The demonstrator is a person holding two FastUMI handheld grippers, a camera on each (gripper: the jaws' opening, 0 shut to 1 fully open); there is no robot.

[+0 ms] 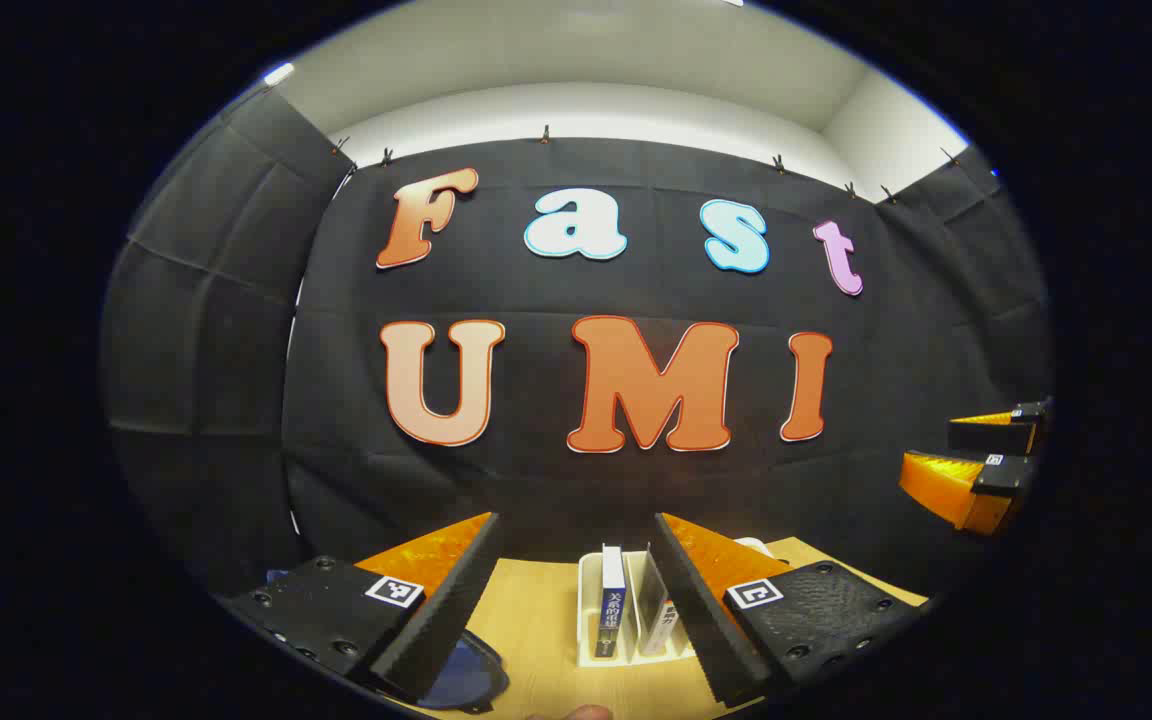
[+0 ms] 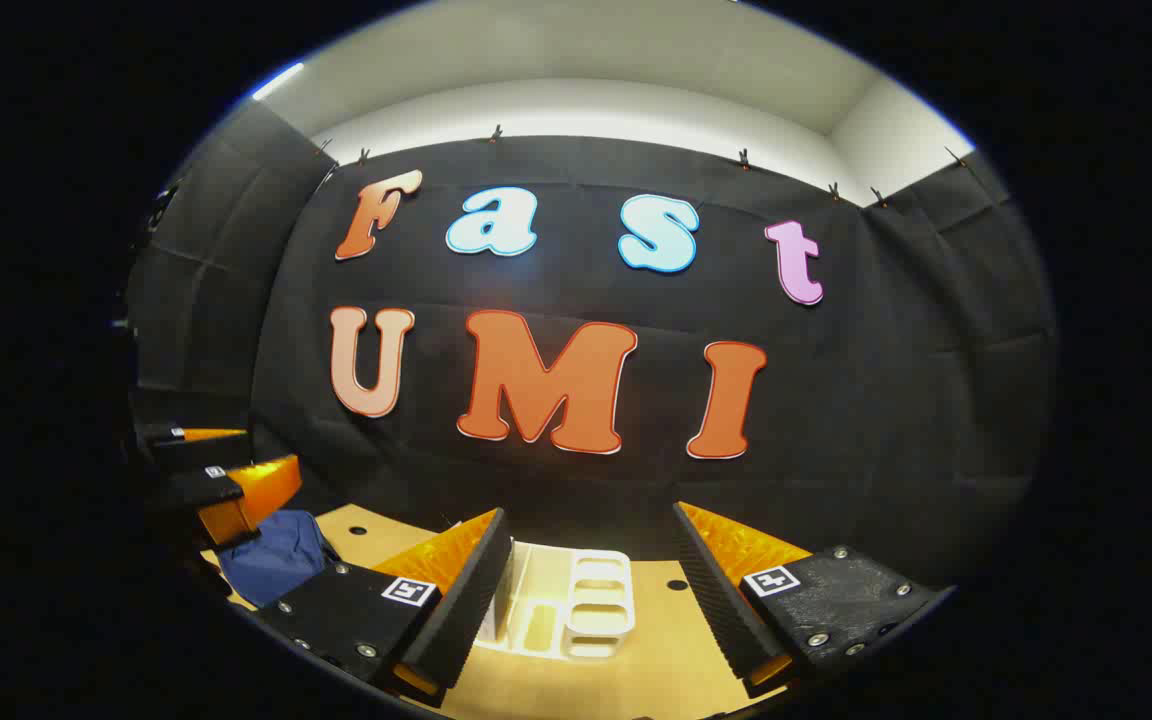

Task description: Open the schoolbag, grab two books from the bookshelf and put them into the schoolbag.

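Observation:
A white bookshelf rack (image 1: 591, 610) stands on the wooden table, low in the left gripper view, between the fingers of my left gripper (image 1: 576, 525), which is open and holds nothing. In the rack stand a blue book (image 1: 613, 600) and a white book (image 1: 658, 612), spines toward me. The dark blue schoolbag (image 1: 466, 675) lies at the lower left, partly hidden by my finger. In the right gripper view my right gripper (image 2: 591, 512) is open and empty above the rack (image 2: 586, 600). The schoolbag (image 2: 276, 555) lies to its left.
The light wooden table (image 2: 676, 640) runs up to the black cloth wall. My right gripper (image 1: 928, 447) hovers at the far right of the left gripper view. My left gripper (image 2: 271, 455) hangs above the schoolbag at the left edge of the right gripper view.

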